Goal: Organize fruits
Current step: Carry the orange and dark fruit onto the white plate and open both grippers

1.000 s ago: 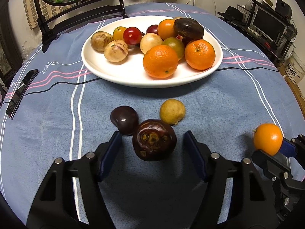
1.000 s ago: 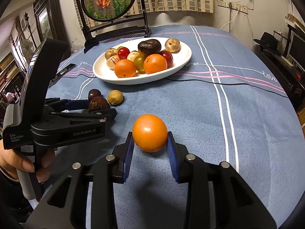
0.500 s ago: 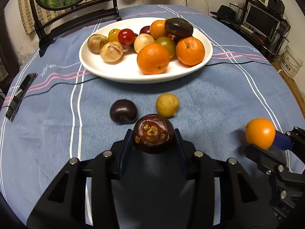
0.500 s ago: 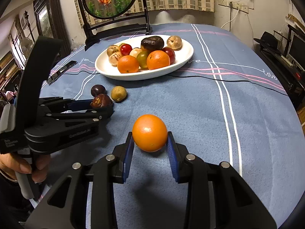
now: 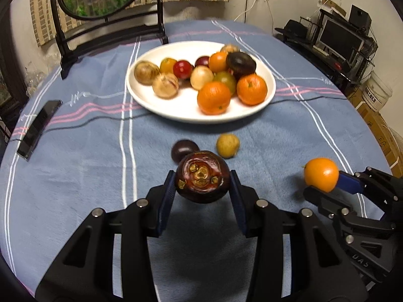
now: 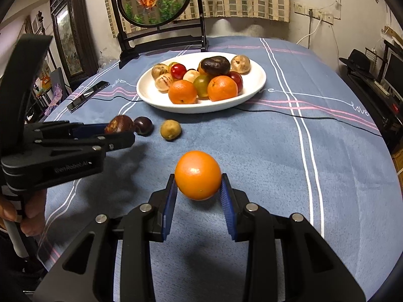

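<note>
My left gripper (image 5: 202,185) is shut on a dark red mangosteen (image 5: 202,176) and holds it above the blue tablecloth; it also shows in the right wrist view (image 6: 118,125). My right gripper (image 6: 198,188) is shut on an orange (image 6: 198,175), held above the cloth, and the orange shows in the left wrist view (image 5: 321,174). A white plate (image 5: 181,110) with several fruits stands beyond. A dark purple fruit (image 5: 182,148) and a small yellow-brown fruit (image 5: 227,145) lie on the cloth in front of the plate.
A black phone (image 5: 37,129) lies at the left on the cloth. A thin black cable (image 6: 314,118) runs across the table by the plate. A framed round fish picture on a black stand (image 6: 156,2) stands at the table's far edge. Shelves with electronics (image 5: 347,40) stand at the right.
My left gripper closed on the mangosteen and lifted it off the cloth. Both grippers rose and tilted up, so the plate now sits farther ahead. The right gripper kept hold of the orange.
</note>
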A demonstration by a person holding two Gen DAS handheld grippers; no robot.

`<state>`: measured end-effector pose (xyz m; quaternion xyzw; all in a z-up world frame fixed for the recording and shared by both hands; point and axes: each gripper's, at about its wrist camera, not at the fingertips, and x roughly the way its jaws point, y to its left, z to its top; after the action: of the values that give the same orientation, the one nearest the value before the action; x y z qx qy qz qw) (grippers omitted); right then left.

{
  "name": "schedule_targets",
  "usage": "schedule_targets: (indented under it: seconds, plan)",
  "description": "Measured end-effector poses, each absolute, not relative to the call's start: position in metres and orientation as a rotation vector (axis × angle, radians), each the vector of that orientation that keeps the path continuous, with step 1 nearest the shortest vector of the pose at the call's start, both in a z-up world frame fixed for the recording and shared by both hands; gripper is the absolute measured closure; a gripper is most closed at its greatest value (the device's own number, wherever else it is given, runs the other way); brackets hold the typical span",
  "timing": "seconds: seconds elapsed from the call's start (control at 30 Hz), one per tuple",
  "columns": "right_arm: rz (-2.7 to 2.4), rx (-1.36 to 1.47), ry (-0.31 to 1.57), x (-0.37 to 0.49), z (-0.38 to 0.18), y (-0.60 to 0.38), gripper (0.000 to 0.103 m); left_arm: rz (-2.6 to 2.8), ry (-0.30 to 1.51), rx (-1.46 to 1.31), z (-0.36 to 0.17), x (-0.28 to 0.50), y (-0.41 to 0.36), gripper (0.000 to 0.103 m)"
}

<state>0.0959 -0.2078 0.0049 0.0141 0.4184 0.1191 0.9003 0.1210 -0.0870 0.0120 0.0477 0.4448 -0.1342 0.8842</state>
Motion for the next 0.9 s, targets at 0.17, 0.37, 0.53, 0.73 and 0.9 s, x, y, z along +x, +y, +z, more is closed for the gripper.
schedule_targets:
  seconds: [0.17,0.37,0.53,0.73,0.9]
  plan:
    - [0.254,0.030,0.848,0.098,0.012,-0.205,0.068,-0.280,0.896,0.109,0.025,0.123,-0.086,0.060]
    - [0.247,0.050,0.763,0.104,0.034,-0.208,0.068,-0.277,0.858,0.122,0.040,0.132,-0.085,0.060]
    - [0.242,0.053,0.710,0.118,0.054,-0.209,0.068,-0.268,0.828,0.118,0.054,0.143,-0.084,0.060]
    - [0.242,0.021,0.681,0.140,0.067,-0.205,0.068,-0.257,0.799,0.112,0.067,0.163,-0.082,0.060]
    - [0.247,-0.003,0.675,0.167,0.071,-0.199,0.069,-0.244,0.800,0.097,0.068,0.188,-0.080,0.060]
